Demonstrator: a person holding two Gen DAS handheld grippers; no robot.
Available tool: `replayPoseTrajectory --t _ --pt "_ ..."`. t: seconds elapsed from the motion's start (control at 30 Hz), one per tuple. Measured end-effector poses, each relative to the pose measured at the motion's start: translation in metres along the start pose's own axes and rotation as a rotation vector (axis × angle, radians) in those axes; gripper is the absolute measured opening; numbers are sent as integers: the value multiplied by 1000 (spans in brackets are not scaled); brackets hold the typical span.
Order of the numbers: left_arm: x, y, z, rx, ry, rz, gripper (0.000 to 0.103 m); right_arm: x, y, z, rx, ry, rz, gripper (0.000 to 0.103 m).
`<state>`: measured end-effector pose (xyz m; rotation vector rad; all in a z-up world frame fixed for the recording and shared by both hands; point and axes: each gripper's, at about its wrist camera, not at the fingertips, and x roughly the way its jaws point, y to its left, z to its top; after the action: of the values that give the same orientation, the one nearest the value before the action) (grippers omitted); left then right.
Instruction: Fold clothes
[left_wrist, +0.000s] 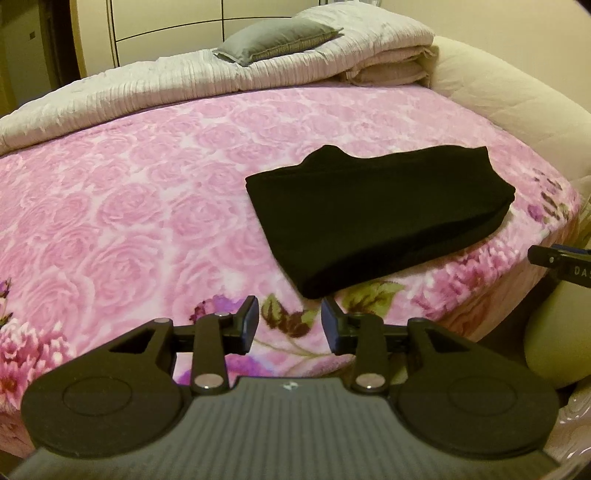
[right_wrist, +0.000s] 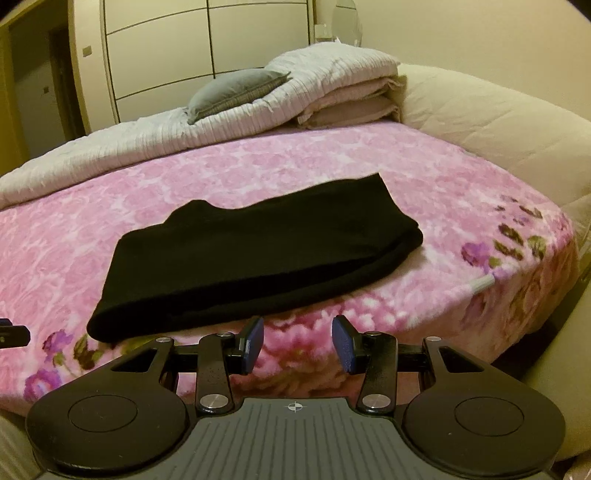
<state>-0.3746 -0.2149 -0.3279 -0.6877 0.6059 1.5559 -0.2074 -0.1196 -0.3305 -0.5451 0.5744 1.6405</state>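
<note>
— So where does the black garment (left_wrist: 376, 218) sit?
— Folded flat on the pink floral blanket (left_wrist: 129, 192), near the bed's front edge.
— And the grippers?
— Left gripper (left_wrist: 290, 326) and right gripper (right_wrist: 298, 343) both hover just short of it — jaws apart, nothing between them.

a grey cushion (left_wrist: 275, 38) rests on white bedding (left_wrist: 155, 83) beside a wardrobe (right_wrist: 159, 48).

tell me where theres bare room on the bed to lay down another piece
Free: the pink floral blanket left of the folded black garment, up to the white quilt. Crowded: the far end with the grey pillow and stacked bedding; only narrow strips flank the garment elsewhere.
</note>
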Motion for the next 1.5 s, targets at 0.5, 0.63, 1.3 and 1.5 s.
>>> replayPoseTrajectory --t 0.5,0.63,1.3,1.5 --pt "14 9 5 -25 36 -5 33 14 3 9 -12 18 14 45" --pt "21 11 6 -30 51 -7 33 18 4 12 -15 25 10 45" --pt "87 47 4 -228 175 -132 33 72 9 -2 -203 22 52 45" --pt "110 64 0 -388 204 -252 33 84 35 -13 -407 -32 98 46"
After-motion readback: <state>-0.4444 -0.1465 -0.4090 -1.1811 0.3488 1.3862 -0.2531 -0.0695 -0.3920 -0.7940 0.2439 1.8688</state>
